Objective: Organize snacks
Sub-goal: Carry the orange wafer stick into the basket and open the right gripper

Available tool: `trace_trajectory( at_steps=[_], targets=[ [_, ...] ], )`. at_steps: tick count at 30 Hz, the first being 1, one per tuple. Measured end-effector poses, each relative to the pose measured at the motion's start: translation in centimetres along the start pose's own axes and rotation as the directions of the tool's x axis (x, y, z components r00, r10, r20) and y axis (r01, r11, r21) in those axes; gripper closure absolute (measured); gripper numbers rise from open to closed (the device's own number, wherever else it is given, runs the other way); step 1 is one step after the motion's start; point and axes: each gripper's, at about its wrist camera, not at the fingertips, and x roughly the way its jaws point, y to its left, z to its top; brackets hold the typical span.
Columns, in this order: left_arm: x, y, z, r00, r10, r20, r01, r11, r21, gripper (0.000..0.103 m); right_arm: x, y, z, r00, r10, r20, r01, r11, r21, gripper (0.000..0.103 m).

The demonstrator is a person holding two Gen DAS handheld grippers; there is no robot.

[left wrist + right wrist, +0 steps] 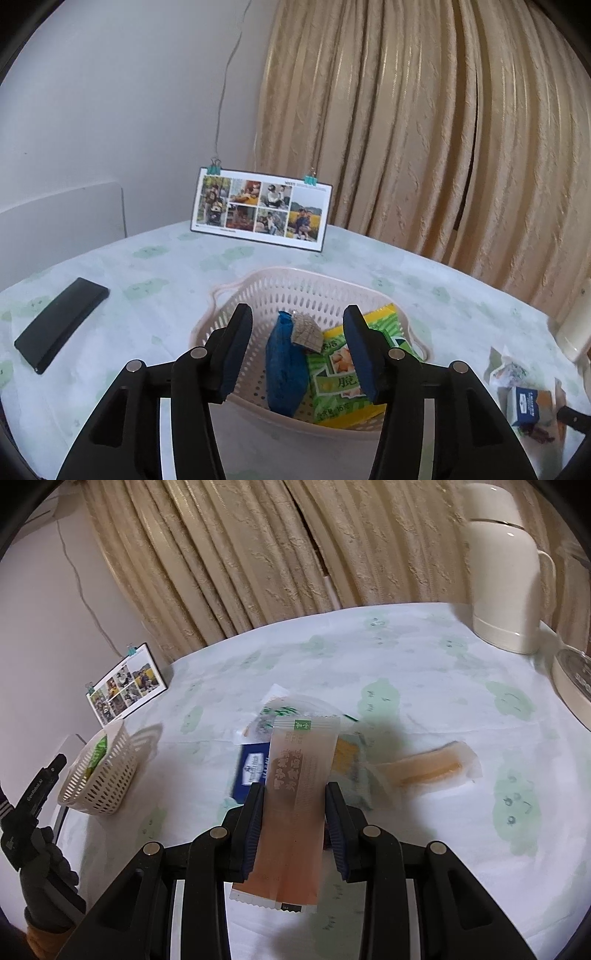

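Pale green-print tablecloth [406, 657]: right gripper [295, 794] clamps translucent pink snack sachet [295, 805], lifted over loose snacks. Left gripper [295, 325] spread, empty, above perforated pink plastic basket [258, 291]. Next: carry sachet to basket, release.

Left gripper [297, 350]: jaws spread wide, nothing between them, tilted forward and down. Right gripper [295, 816]: 2 fingers pressed against sides of orange sachet [295, 805], held lengthwise, raised off table. In right wrist view, dark-gloved left hand [42, 875] grips left tool's handle, far left.
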Motion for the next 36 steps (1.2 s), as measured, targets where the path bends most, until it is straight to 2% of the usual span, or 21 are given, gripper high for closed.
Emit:
trace_trajectory(
  at_steps=[5, 10, 15, 24, 36],
  targets=[
    [-0.9, 0.7, 0.0, 0.999, 0.024, 0.045, -0.023, 0.999, -0.022, 0.047, 0.5, 2.7, 1.2, 0.998, 0.058, -0.003, -0.058, 0.998, -0.019, 0.073],
    [-1.4, 1.2, 0.0, 0.998, 0.028, 0.063, -0.026, 0.999, -0.032, 0.046, 1.3, 7.5, 2.5, 0.993, 0.120, -0.010, -0.121, 0.989, -0.090, 0.073],
    [-1.6, 1.3, 0.0, 0.998, 0.021, 0.064, -0.018, 0.999, -0.033, 0.040, 2.5, 12.6, 3.3, 0.978, 0.205, -0.031, -0.207, 0.968, -0.142, 0.072],
    [-2.1, 2.3, 0.2, 0.996, 0.024, 0.087, -0.017, 0.996, -0.085, 0.040, 5.0, 20.2, 3.6, 0.946, 0.314, -0.081, -0.324, 0.924, -0.202, 0.072],
    [-3.2, 4.1, 0.6, 0.989, 0.055, 0.138, -0.029, 0.983, -0.182, 0.040, 7.6, 24.7, 3.3, 0.919, 0.366, -0.146, -0.390, 0.895, -0.216, 0.071]
  ],
)
